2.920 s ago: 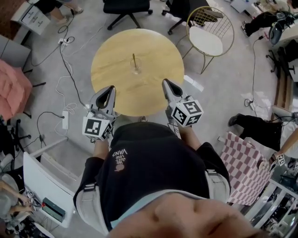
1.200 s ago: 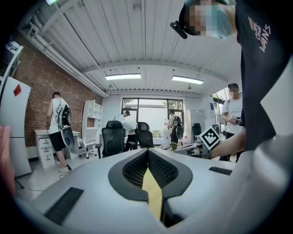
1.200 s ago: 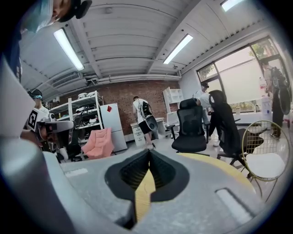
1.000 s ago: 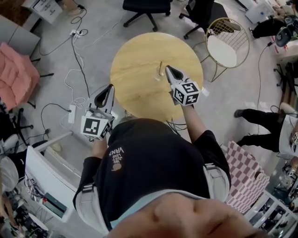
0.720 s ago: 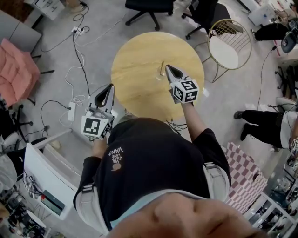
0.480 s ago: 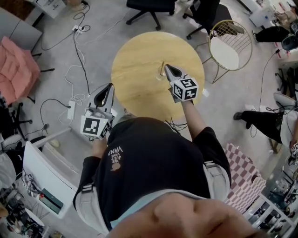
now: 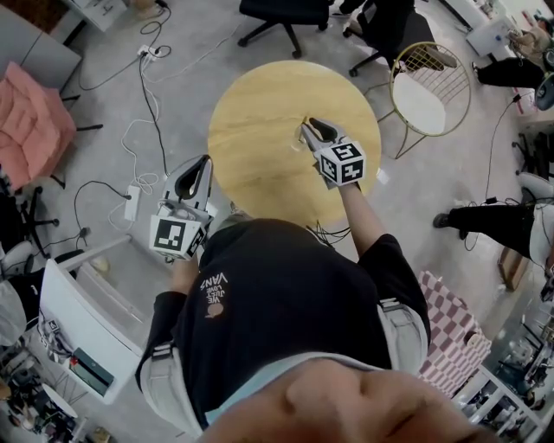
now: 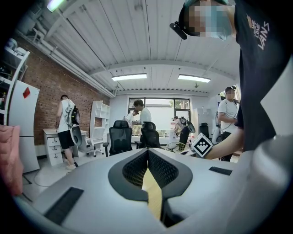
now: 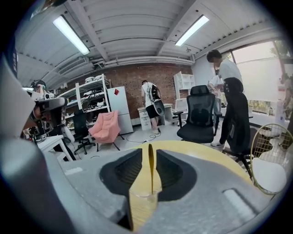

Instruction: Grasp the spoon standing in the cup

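Observation:
A thin golden spoon (image 9: pixel 150 169) stands upright in a small clear cup (image 9: pixel 146 197) on the round wooden table (image 7: pixel 260 112). My right gripper (image 9: pixel 149 153) is open, one jaw on each side of the spoon's handle, with a narrow gap on both sides. In the head view the right gripper (image 7: pixel 305 128) reaches over the table's middle and hides most of the cup. My left gripper (image 7: pixel 203 166) hangs off the table's near-left edge, shut and holding nothing. In the left gripper view its jaws meet at the tip, and my left gripper (image 8: pixel 148 153) points across the room.
A gold wire chair with a white seat (image 7: pixel 428 86) stands right of the table. Black office chairs (image 7: pixel 273 13) are at the far side. A pink armchair (image 7: pixel 30 112) and floor cables (image 7: pixel 147 112) lie to the left. People stand in the room (image 9: pixel 224 91).
My right gripper has moved forward from the table's near edge to the cup, so its jaws now flank the spoon. The left gripper has stayed by the near-left edge.

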`<action>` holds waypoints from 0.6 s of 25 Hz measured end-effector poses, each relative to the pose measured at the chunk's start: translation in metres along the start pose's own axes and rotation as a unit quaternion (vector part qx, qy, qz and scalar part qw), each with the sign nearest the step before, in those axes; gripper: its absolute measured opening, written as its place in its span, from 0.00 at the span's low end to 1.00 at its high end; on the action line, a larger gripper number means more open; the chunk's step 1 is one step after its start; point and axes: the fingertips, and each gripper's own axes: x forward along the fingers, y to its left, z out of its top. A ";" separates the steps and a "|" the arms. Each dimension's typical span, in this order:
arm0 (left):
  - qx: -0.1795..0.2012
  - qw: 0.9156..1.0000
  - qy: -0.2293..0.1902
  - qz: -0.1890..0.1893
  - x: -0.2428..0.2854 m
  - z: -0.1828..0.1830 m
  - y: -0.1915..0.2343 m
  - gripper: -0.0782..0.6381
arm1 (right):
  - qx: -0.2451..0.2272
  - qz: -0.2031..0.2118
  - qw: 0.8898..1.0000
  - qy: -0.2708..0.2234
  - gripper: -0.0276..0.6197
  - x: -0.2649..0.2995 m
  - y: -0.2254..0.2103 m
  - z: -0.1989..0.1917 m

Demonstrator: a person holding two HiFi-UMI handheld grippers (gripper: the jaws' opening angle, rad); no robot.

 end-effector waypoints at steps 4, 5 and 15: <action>-0.006 1.000 0.000 0.004 0.000 0.000 0.002 0.13 | -0.026 0.008 0.999 0.022 0.19 0.008 -0.003 -0.004; -0.006 1.000 0.001 0.002 0.000 -0.001 0.002 0.13 | -0.032 0.009 0.999 0.026 0.19 0.010 -0.005 -0.006; -0.011 1.000 0.005 0.008 -0.004 -0.005 0.009 0.13 | -0.052 0.017 0.998 0.034 0.09 0.020 -0.001 -0.010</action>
